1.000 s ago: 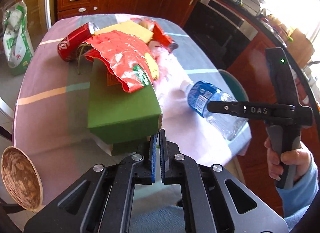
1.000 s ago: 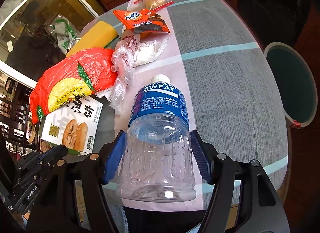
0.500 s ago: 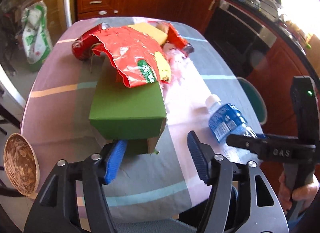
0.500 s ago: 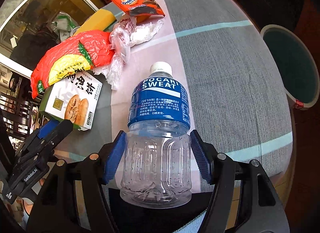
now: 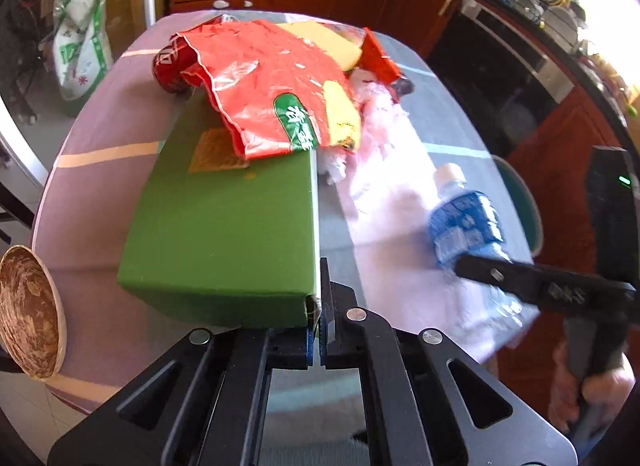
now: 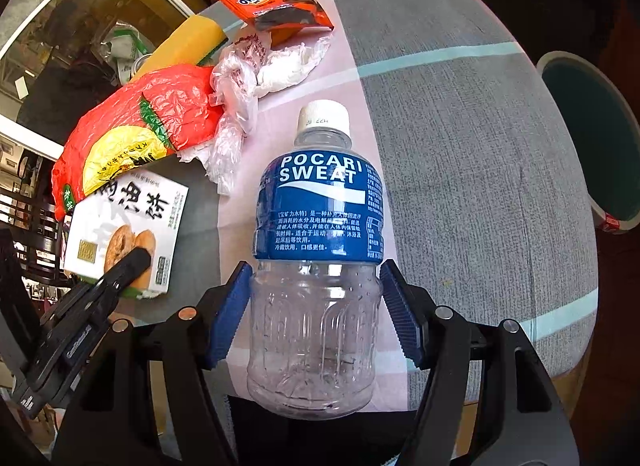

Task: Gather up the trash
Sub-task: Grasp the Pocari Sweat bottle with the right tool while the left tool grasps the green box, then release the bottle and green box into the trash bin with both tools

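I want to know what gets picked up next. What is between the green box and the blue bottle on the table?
Only bare tablecloth lies between the green box and the blue bottle, as the left wrist view shows.

The counter [image 6: 472,169] is covered by a grey cloth with pale stripes. On it are seen a green box [image 5: 224,234], a red can [image 5: 170,69], crumpled clear plastic [image 6: 236,97] and an orange wrapper [image 6: 276,9]; the yellow item [image 6: 184,45] is possibly a sponge.
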Demonstrator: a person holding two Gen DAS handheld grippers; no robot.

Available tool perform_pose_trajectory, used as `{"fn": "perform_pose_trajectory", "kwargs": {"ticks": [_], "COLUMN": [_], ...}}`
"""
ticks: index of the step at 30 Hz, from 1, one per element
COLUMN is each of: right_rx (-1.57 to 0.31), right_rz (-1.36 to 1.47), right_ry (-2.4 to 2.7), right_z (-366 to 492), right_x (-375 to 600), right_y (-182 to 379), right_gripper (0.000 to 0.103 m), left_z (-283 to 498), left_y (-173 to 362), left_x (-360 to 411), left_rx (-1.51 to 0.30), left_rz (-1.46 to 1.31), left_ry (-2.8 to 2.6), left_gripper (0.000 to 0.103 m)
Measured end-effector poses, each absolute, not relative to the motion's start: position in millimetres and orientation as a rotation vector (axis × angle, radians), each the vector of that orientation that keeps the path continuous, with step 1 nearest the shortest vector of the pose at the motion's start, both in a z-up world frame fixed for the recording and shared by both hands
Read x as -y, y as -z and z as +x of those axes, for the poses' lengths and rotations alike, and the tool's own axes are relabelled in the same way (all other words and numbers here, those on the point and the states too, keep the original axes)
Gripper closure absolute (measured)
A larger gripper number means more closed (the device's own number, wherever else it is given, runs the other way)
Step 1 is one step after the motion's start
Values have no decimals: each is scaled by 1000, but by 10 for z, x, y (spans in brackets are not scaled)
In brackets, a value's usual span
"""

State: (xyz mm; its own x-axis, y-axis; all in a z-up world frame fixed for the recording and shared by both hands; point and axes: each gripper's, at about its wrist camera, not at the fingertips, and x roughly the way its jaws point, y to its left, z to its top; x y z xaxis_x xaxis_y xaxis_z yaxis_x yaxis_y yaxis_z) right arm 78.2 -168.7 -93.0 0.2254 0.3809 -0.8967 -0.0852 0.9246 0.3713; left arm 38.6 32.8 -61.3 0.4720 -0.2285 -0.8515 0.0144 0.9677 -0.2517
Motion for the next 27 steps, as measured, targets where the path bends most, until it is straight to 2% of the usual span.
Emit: {"fn": "perform_pose_trajectory", "kwargs": {"ticks": [6, 15, 27], "right_rx": [-1286, -1197, -1022], "right_rz": [265, 386, 495], "right_ry": [-337, -326, -178], "right_z": [831, 595, 506], "right_x": [1628, 2123, 3087], "right_y": [955, 620, 94], "right_gripper": [40, 41, 40], "left_z": [141, -64, 367], "left_y": [321, 21, -263], "left_x": [-237, 125, 711], "left_rx": [-1055, -1003, -946], "left_rz": [-183, -154, -67], "left_ry": [306, 442, 546], "left_gripper": [101, 101, 101]}}
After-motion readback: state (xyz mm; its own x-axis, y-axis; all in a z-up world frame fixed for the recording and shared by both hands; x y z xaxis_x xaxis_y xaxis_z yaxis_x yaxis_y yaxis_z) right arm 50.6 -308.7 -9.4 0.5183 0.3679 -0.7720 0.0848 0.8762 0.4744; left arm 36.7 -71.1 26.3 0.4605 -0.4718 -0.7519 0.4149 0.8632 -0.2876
